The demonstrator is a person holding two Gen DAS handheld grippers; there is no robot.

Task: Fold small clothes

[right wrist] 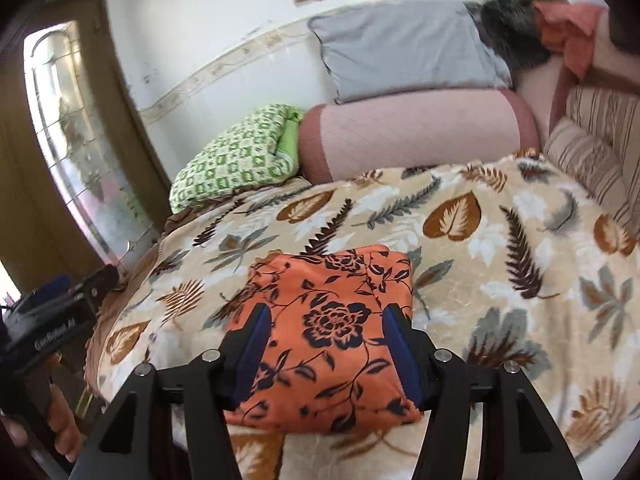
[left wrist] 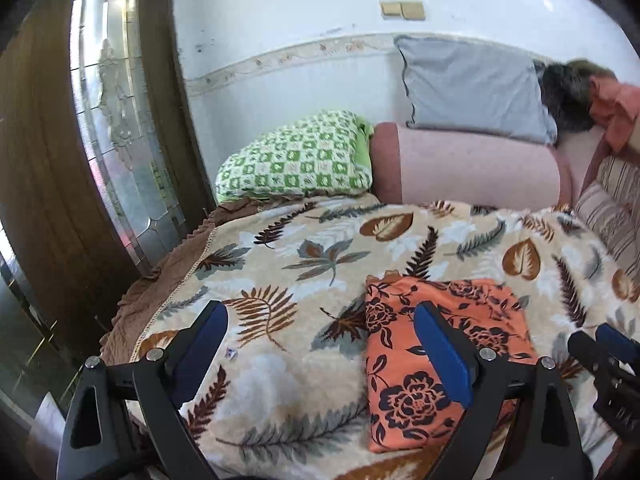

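An orange garment with a black flower print (left wrist: 436, 364) lies folded into a compact rectangle on the leaf-patterned blanket (left wrist: 280, 264). It also shows in the right wrist view (right wrist: 332, 340). My left gripper (left wrist: 320, 320) is open and empty, hovering to the left of the garment, with its right finger over the garment's left part. My right gripper (right wrist: 326, 320) is open above the near half of the garment, one finger on each side of it, holding nothing. The right gripper's body shows at the right edge of the left wrist view (left wrist: 604, 356).
At the head of the bed lie a green checked pillow (left wrist: 296, 156), a pink bolster (left wrist: 472, 164), a grey pillow (left wrist: 472, 88) and striped cushions (left wrist: 616, 204). A dark furry item and orange cloth (left wrist: 612, 108) sit far right. A wooden glass-panelled door (left wrist: 116, 120) stands left.
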